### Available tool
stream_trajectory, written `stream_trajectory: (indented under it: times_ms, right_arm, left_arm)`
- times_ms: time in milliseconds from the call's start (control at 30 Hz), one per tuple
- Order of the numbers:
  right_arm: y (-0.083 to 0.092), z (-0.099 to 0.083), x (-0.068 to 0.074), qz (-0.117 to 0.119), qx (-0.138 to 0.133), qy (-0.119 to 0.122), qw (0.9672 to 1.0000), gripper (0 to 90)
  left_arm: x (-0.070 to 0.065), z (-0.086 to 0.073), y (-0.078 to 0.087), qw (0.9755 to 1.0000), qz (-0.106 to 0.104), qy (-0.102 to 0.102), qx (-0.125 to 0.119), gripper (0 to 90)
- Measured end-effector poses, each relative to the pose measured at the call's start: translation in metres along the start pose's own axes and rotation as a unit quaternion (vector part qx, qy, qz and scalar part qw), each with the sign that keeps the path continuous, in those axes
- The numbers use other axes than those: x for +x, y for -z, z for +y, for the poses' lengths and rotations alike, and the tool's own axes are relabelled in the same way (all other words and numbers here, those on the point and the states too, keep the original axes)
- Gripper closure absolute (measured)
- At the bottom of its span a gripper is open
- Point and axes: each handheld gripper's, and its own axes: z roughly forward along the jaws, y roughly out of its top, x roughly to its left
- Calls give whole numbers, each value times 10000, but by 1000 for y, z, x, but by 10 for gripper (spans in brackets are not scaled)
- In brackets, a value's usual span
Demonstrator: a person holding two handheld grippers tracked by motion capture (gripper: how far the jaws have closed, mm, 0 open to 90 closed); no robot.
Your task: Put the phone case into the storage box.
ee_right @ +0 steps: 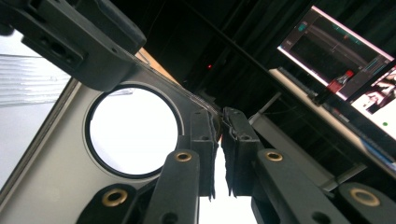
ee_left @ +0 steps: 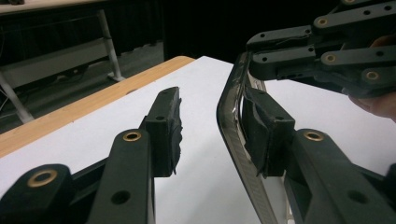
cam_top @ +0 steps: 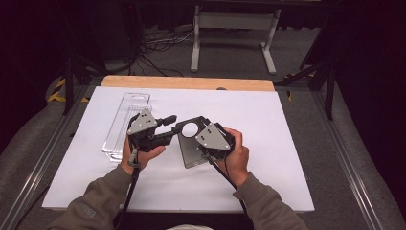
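Black jaws of the right gripper [ee_right: 218,154] are pinched tight on the rim of a flat grey metal plate with a round hole [ee_right: 51,186], held tilted just above the white table sheet [cam_top: 268,143]. Left gripper [ee_left: 212,135] jaws are apart, straddling the plate's edge, one pad touching it, clear plastic tray [cam_top: 125,125] beside it

Overhead light falls brightly on the white desk [cam_top: 268,143] while the room around stays dim and murky, the high view is soft and grainy, and both tool views blur their near black jaws, with white glare behind.
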Motion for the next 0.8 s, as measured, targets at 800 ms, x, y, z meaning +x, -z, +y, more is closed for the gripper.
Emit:
stream_trajectory:
  times_ms: [800]
  right_arm:
    - [6, 2, 9, -98, -194, 95, 9997, 821]
  left_arm:
    - [-2, -2, 2, 9997, 65, -208, 108, 779]
